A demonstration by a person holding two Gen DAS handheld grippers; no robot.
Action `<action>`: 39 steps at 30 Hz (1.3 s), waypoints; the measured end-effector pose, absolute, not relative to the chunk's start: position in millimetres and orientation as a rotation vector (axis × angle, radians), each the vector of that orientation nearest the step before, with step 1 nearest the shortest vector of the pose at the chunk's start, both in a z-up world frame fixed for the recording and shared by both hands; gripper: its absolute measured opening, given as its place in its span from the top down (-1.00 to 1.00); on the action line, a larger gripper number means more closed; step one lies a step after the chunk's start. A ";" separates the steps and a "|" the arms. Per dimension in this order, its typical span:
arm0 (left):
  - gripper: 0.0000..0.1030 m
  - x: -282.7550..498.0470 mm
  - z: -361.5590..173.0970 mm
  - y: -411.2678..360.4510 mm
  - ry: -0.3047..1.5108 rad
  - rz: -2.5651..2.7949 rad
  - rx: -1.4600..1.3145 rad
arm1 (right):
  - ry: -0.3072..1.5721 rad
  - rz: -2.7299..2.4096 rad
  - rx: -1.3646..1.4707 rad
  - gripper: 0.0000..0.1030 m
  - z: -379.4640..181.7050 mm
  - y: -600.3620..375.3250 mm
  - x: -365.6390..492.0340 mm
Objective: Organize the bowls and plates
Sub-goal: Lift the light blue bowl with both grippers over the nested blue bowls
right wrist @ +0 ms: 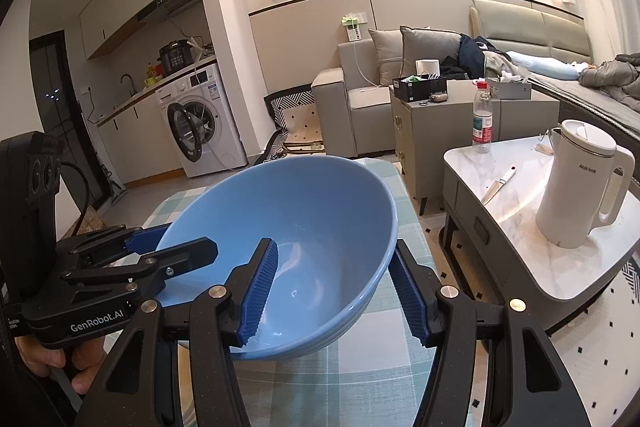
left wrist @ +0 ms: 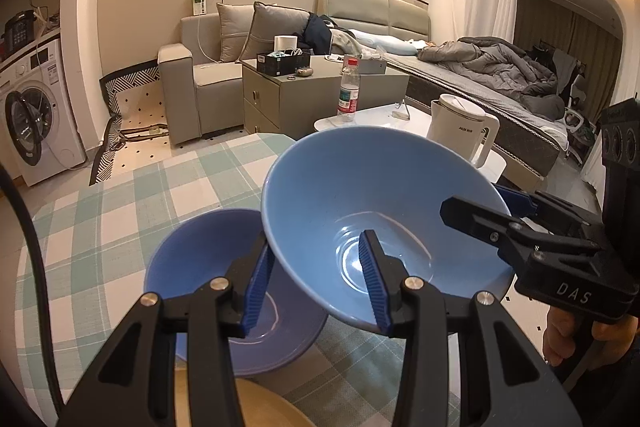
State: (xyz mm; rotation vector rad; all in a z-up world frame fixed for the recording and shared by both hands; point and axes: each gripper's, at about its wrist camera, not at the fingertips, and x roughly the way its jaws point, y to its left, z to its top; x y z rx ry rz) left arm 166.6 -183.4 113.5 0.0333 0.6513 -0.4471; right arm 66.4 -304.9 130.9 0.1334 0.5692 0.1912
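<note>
Blue ribbed pads of the left gripper fill the bottom of the left wrist view, pinched over the near wall of a light blue bowl, one pad inside and one outside. From the right of that frame the right gripper clamps the opposite rim, and the right wrist view shows its own pads straddling the wall the same way. So both tools hold the one bowl, tilted and raised clear of the checked tablecloth. Lower left of it sits a darker blue bowl on the cloth, and a tan plate's rim peeks in at the bottom edge. My reading is that the carry step is in hand, with nesting the lifted bowl into the darker one the likely goal. That would call for levelling it, centring it over the lower bowl, and lowering both sides together before releasing. Room is open over the cloth to the left; to the right the marble side table with a white kettle stands near.
</note>
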 end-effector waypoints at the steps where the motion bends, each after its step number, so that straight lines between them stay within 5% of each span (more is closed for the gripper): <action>1: 0.18 166.3 113.9 -181.8 0.649 -0.444 0.034 | 0.570 0.194 0.133 -0.16 130.8 -302.8 66.9; 39: 0.18 173.1 118.2 -121.7 0.620 -0.349 -0.021 | 0.592 0.270 0.072 -0.19 125.5 -240.9 109.0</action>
